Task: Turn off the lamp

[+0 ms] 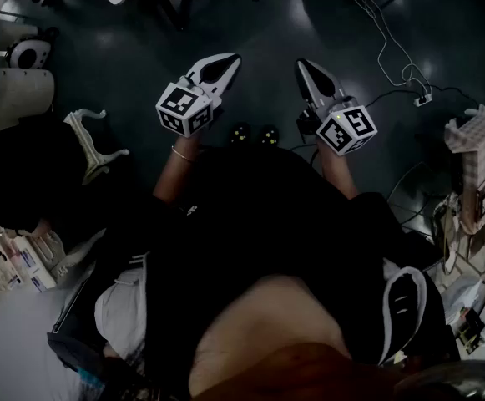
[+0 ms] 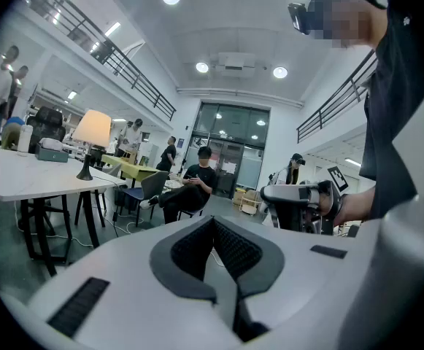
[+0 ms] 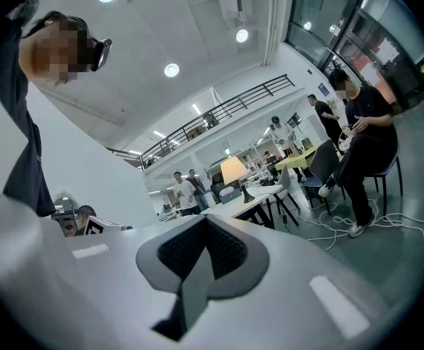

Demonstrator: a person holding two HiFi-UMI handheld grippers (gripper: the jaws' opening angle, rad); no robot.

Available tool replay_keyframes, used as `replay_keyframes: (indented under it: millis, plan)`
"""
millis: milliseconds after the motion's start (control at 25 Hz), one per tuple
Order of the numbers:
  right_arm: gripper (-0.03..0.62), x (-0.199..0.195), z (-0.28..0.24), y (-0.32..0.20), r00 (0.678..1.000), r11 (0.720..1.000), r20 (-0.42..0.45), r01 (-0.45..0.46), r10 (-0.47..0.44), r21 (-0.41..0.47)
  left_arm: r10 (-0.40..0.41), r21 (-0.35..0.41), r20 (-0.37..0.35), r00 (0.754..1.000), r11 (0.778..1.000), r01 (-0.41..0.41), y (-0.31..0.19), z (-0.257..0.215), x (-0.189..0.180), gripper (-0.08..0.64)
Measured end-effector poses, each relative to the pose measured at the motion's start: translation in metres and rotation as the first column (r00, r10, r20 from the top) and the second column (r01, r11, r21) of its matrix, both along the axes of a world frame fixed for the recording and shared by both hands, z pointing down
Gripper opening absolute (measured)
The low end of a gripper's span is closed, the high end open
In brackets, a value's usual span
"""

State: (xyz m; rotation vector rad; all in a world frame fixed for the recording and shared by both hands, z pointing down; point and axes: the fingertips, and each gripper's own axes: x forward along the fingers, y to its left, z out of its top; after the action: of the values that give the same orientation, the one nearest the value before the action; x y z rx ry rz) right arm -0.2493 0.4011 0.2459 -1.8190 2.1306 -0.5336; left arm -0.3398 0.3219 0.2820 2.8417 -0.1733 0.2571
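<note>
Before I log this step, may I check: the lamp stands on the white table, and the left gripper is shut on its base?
Not quite. The left gripper is shut on nothing: the left gripper view shows its jaws together and the lamp apart from it on the white table.

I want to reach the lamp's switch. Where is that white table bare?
The white table is bare between its near edge and the lit cream-shaded lamp. To its left, a grey-green box and a white container crowd the top.
</note>
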Motion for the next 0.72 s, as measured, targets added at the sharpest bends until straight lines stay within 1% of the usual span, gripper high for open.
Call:
replay_keyframes:
  millis: [200, 440, 720]
  plan:
    - [0.0, 0.008, 0.003, 0.003, 1.0, 1.0, 0.007, -0.005, 0.005, -0.005, 0.007, 0.0, 0.004, 1.0, 1.0, -0.007, 0.006, 0.002, 0.007, 0.006]
    - [0.0, 0.016, 0.006, 0.004, 1.0, 1.0, 0.012, -0.012, 0.012, -0.008, -0.008, 0.008, 0.011, 1.0, 1.0, 0.008, 0.004, 0.002, 0.009, 0.006]
    - [0.0, 0.024, 0.003, 0.006, 1.0, 1.0, 0.01, 0.002, -0.002, 0.028, -0.025, 0.015, 0.012, 1.0, 1.0, 0.024, 0.006, 0.0, 0.017, 0.006]
